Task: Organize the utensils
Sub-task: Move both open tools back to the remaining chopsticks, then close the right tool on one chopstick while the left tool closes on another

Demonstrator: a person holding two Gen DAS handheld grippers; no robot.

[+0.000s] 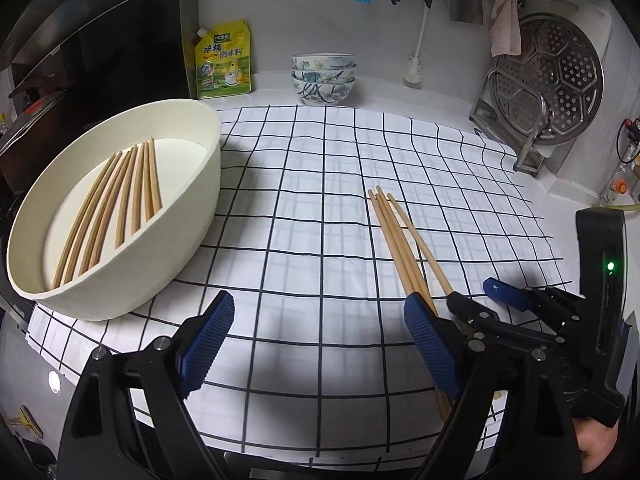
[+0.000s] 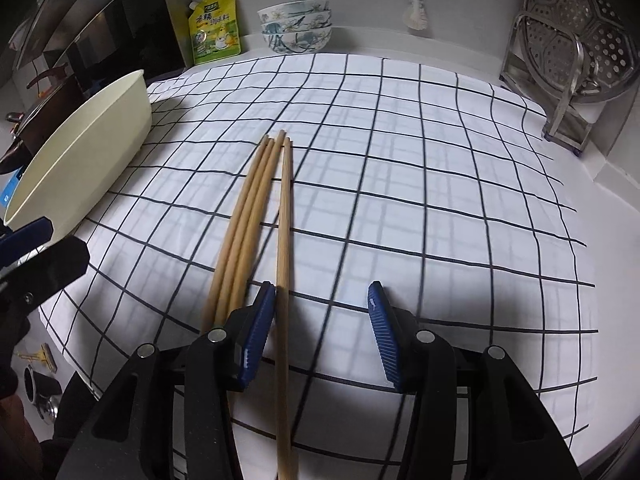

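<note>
Several wooden chopsticks (image 1: 396,236) lie on the checked cloth (image 1: 320,200), also in the right wrist view (image 2: 256,216). A cream oval basin (image 1: 192,216) at the left holds several more chopsticks (image 1: 116,204). My left gripper (image 1: 316,344) is open and empty above the cloth, between basin and loose chopsticks. My right gripper (image 2: 324,336) is open low over the cloth; one chopstick (image 2: 285,280) runs between its fingers beside the left pad (image 2: 260,332), the others pass outside it. The right gripper also shows in the left wrist view (image 1: 476,300).
Stacked patterned bowls (image 1: 323,76) and a yellow seasoning pouch (image 1: 223,60) stand at the back wall. A steel steamer plate on a rack (image 1: 548,84) is at the back right. A dark stove (image 1: 80,60) lies left of the basin (image 2: 80,160).
</note>
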